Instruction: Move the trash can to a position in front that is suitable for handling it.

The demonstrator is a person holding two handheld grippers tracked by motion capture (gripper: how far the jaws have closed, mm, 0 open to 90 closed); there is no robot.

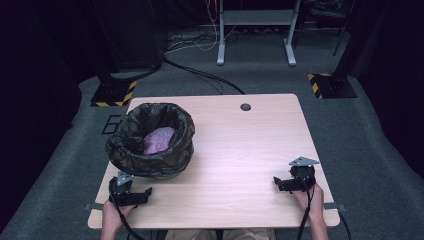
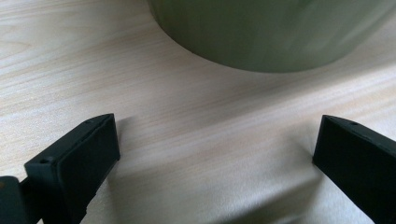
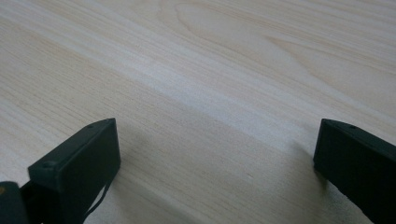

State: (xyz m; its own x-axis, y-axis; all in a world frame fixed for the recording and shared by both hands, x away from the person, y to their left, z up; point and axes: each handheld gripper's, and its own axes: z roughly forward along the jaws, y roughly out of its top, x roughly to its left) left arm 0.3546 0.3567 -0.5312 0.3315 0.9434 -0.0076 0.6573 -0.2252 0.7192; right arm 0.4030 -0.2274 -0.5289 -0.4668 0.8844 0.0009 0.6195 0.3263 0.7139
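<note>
A round bin (image 1: 150,142) lined with a black bag stands on the left half of the wooden table (image 1: 240,150); something pale purple (image 1: 160,139) lies inside it. My left gripper (image 1: 145,192) rests on the table just in front of the bin, jaws wide apart and empty. In the left gripper view the green bin wall (image 2: 275,32) rises a short way beyond my left gripper (image 2: 215,140). My right gripper (image 1: 276,182) lies near the table's right front corner. It is open too, with bare wood between the jaws of my right gripper (image 3: 215,144).
A round cable hole (image 1: 245,107) sits near the table's far edge. Beyond the table are a grey desk frame (image 1: 255,30), floor cables (image 1: 200,75) and two stand bases with yellow-black tape (image 1: 114,94) (image 1: 332,86). The table's middle is bare wood.
</note>
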